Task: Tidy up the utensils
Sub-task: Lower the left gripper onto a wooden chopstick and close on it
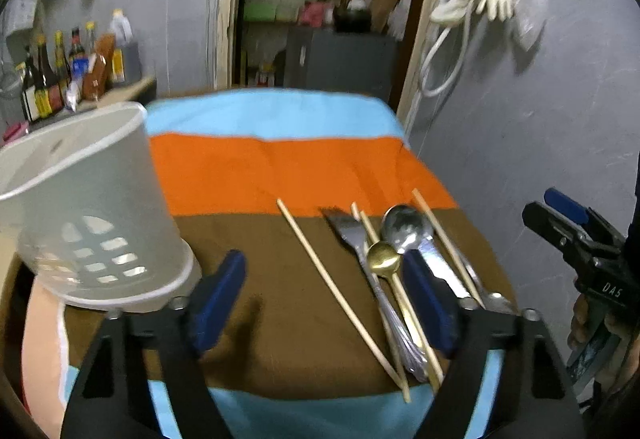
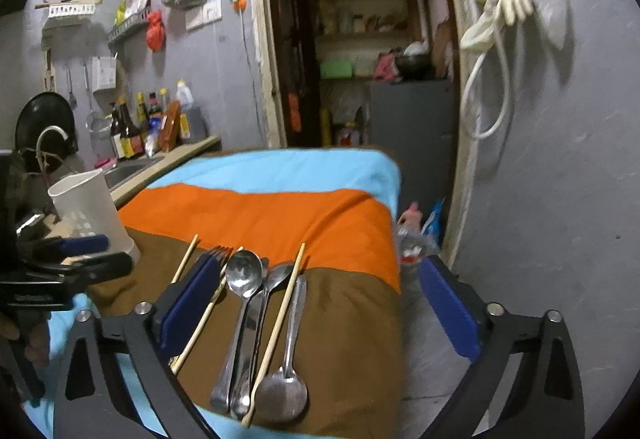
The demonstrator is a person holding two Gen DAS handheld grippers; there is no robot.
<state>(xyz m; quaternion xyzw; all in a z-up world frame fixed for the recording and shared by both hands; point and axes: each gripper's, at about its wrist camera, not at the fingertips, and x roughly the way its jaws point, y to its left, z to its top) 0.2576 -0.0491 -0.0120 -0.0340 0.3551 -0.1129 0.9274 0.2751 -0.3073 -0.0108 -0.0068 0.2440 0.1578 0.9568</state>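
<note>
- Left wrist view: the grey utensil holder (image 1: pixel 92 211) stands at the left edge of the striped cloth (image 1: pixel 256 175) covering the desk; its inside is not visible, so whether anything is already in it cannot be told.
- Judged progress: little or nothing done. All visible utensils lie loose on the brown stripe: a lone chopstick (image 1: pixel 340 295), a fork (image 1: pixel 352 235), a small gold spoon (image 1: pixel 383 259), a large steel spoon (image 1: pixel 404 227), more chopsticks and steel handles bundled beside them.
- Left gripper (image 1: pixel 324 303): jaws wide apart, holding nothing. It hangs over the near edge of the cloth; the holder is just left of its left finger, the utensil cluster runs under and beside its right finger.
- Right wrist view: right gripper (image 2: pixel 324 315) also spread wide and empty. Its left finger overlaps the fork (image 2: pixel 218 253); two spoons (image 2: pixel 244 275) and a reversed spoon (image 2: pixel 282 391) lie between the fingers, nearer the left one.
- Holder (image 2: pixel 90 207) sits well to the left of the right gripper, beyond the left gripper (image 2: pixel 72 255).
- Left to do, by judgement: every utensil still needs lifting into the holder.
</note>
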